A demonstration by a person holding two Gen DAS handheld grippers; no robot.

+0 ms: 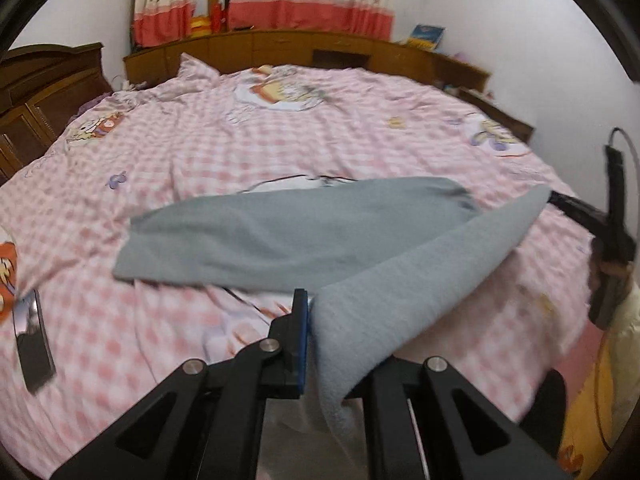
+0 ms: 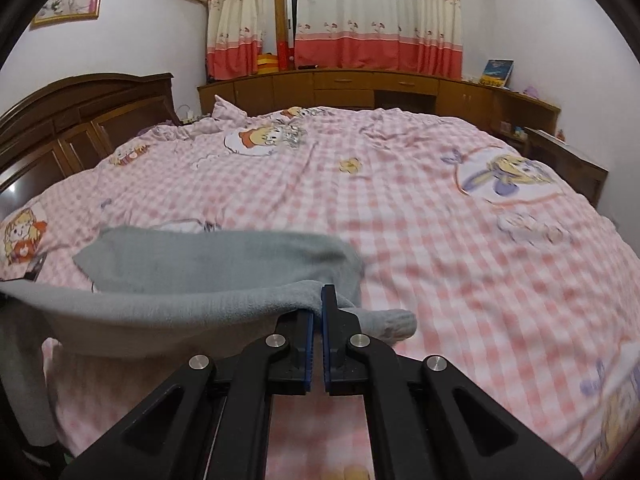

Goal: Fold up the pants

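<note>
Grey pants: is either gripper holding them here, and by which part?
Both are. The left gripper and the right gripper each pinch the near edge of the grey pants, lifting it off the bed; the far part lies flat.

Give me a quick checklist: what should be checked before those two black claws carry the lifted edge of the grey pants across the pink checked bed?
1. Left gripper clamped on the grey fleece pants: ok, cloth sits between its fingers.
2. Right gripper clamped on the same edge: ok, fabric pinched at the tips.
3. Edge between both grippers taut: not ok, it sags.
4. Far pant leg lying flat on the pink checked bedspread: ok, only mild wrinkles.
5. Dark flat phone-like object away from the pants: ok, it lies apart, near the bed's side.
6. Fold alignment underneath: cannot tell, hidden.
</note>
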